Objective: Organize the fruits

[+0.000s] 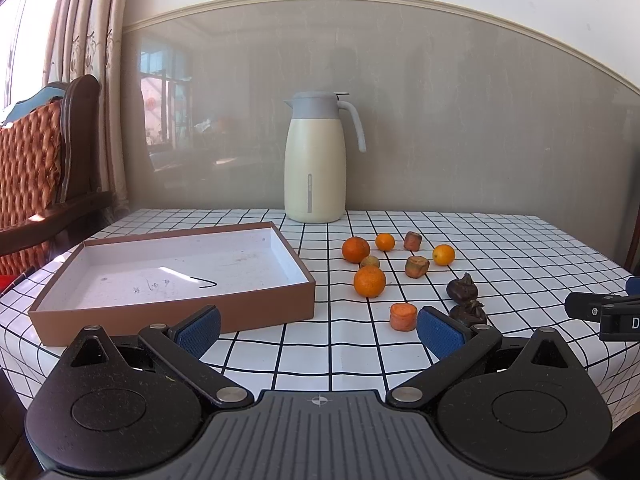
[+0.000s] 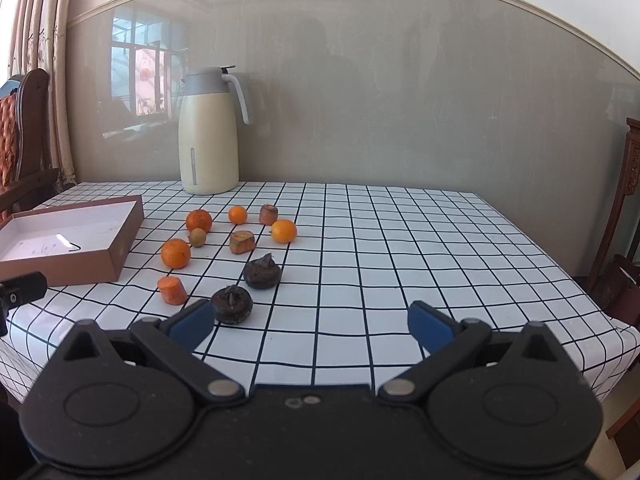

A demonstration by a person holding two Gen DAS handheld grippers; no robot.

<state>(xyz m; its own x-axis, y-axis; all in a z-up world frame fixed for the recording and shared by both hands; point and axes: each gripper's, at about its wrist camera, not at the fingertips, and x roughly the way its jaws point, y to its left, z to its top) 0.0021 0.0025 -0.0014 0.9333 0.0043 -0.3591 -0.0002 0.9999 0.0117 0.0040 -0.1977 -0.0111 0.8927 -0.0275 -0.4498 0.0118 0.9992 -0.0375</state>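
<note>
To the right of the brown box [image 1: 172, 280], in the left wrist view, the fruits lie loose on the checked tablecloth [image 1: 500, 240]. The left gripper [image 1: 318, 330] is spread wide and holds nothing. The box is empty and sits ahead and left of it. The nearest orange [image 1: 369, 281] lies just beside the right wall of the box, ahead and slightly right of the claw. A carrot piece [image 1: 403, 316] is closer, right of the box front corner, near the right fingertip. The two dark water chestnuts [image 1: 463, 290] lie further right of the box. A cream thermos jug [image 1: 315, 160] stands behind the box, at the wall.

In the right wrist view, the right gripper [image 2: 312, 326] is also released and empty. The box [image 2: 120, 240] lies far to its left. One water chestnut [image 2: 232, 305] is well right of the box and almost touches the left fingertip; the second one [image 2: 262, 271] sits behind it. The carrot piece [image 2: 172, 290] and the orange [image 2: 175, 253] lie between the chestnuts and the box.

The judgement: the left gripper is nearer to the box and the oranges, the right one is nearer to the chestnuts. Round fruits have no long axis to respect.
</note>
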